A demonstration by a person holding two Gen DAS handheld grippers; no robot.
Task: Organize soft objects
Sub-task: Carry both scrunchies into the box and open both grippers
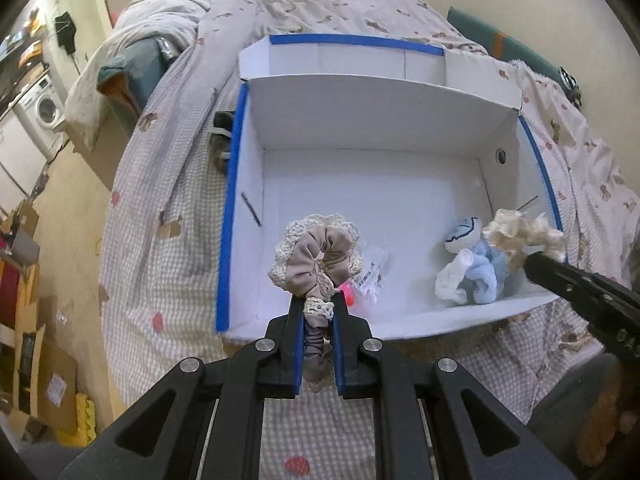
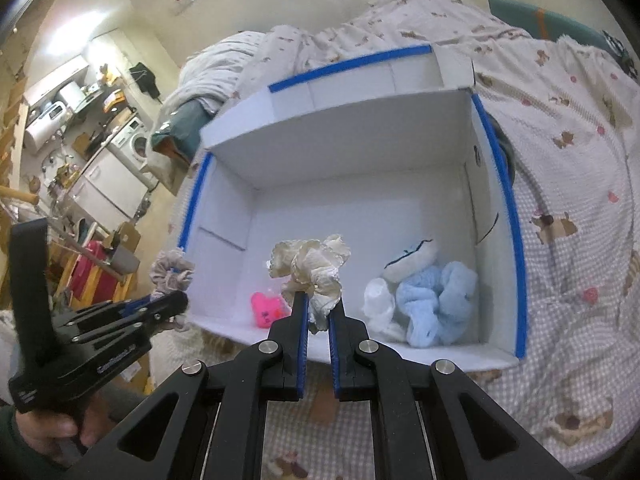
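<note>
Two scrunchies are in your grip at once: your left tool (image 1: 317, 308) pinches a beige scrunchie (image 1: 316, 260) with a crocheted edge, and your right tool (image 2: 318, 306) pinches a cream ruffled scrunchie (image 2: 310, 276). Both hang over the near edge of the white box (image 1: 372, 120) that sits on the bed (image 1: 168, 184). Already inside lie a blue scrunchie (image 2: 436, 304), a white plush piece (image 2: 378, 300) touching it, and a pink heart (image 2: 267, 309) near the front wall. By this showing the sorting is well along, with these two pieces yet to be dropped in. Hidden from you: the heart sits mostly behind the beige scrunchie in the left view, wrapped in clear plastic with a label too small to read. Something dark is wedged outside the box's left wall, unidentifiable. Whether more soft items wait elsewhere on the bed cannot be told.
</note>
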